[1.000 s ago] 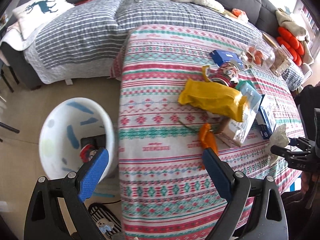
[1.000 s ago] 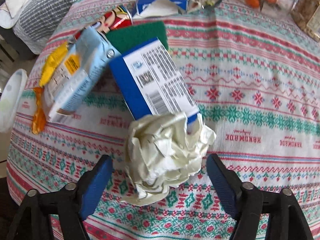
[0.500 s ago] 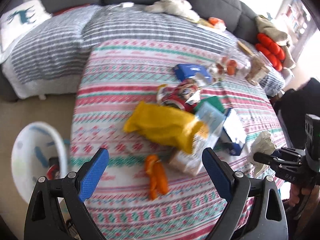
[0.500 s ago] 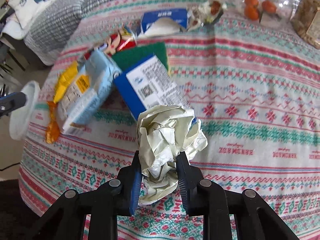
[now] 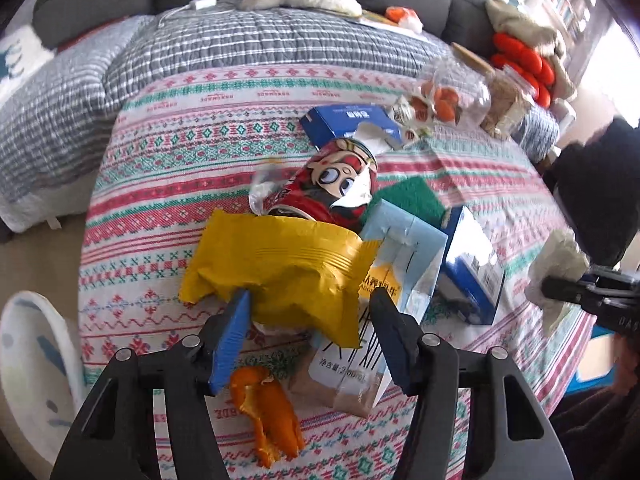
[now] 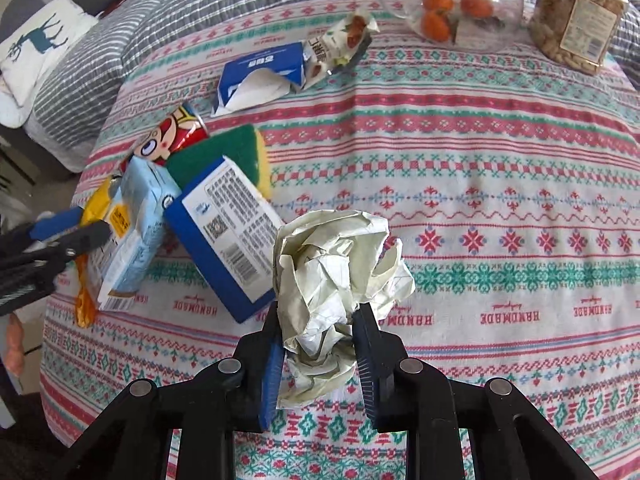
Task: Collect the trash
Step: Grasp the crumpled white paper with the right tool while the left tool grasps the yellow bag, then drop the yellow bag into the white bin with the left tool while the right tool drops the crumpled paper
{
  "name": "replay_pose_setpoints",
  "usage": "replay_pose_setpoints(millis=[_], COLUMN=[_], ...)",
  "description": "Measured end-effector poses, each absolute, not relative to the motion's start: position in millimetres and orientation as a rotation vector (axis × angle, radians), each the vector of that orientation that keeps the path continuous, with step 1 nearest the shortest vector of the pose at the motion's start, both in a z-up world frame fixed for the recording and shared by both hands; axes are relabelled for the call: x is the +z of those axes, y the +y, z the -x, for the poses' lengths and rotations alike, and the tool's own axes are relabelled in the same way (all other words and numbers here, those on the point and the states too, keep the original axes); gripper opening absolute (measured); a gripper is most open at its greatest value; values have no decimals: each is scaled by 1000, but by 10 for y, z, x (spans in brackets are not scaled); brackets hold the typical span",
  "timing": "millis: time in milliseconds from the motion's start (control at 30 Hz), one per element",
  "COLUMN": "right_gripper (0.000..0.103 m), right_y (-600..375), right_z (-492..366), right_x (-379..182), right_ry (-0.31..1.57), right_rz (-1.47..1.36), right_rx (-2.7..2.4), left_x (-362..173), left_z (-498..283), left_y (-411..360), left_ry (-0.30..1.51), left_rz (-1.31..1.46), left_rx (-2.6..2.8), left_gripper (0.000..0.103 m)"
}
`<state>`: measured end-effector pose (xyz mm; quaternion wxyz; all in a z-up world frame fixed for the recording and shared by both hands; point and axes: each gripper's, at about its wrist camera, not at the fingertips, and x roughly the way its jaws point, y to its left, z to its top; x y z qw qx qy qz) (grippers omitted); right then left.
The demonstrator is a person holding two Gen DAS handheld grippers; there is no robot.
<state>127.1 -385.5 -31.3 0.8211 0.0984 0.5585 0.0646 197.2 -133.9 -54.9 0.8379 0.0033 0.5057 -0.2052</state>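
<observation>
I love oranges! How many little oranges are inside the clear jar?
3 show in the clear jar at the table's far edge: one on the left, one lower down, one on the right. More may hide behind them.

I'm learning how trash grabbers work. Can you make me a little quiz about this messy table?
1. What is the right gripper holding?
2. True or false: the orange peel lies on the tablecloth.
3. The left gripper is closing around: A) the red can B) the yellow wrapper C) the green sponge

Key
1. The crumpled paper ball.
2. True.
3. B; the wrapper sits between its jaws.
</observation>
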Motion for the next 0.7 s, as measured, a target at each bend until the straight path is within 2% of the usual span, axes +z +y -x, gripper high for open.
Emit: replay_pose_setpoints(millis=[67,133,300,367,700], right_gripper=[30,30,30,30,30], right_y=[-3858,-3839,-3798,-3779,-3729], right_z=[-1288,-1305,-1349,-1354,-1400], right_x=[-304,-298,-319,-317,-129], right_ry=[1187,1187,1188,1187,1136], right_rz=[-214,-212,-203,-199,-216], right_rx=[140,143,152,154,169], left_x=[-530,-519,-481,-450,-224], left_z=[-2001,-2017,-2019,-2007,-1948], left_y=[-1303,-1289,-1299,-1314,-1135], left_ry=[1071,1075,1053,1041,992], left_rz=[26,48,39,22,78], left_rx=[-435,-441,-429,-423,-412], left_gripper=[46,35,23,10,10])
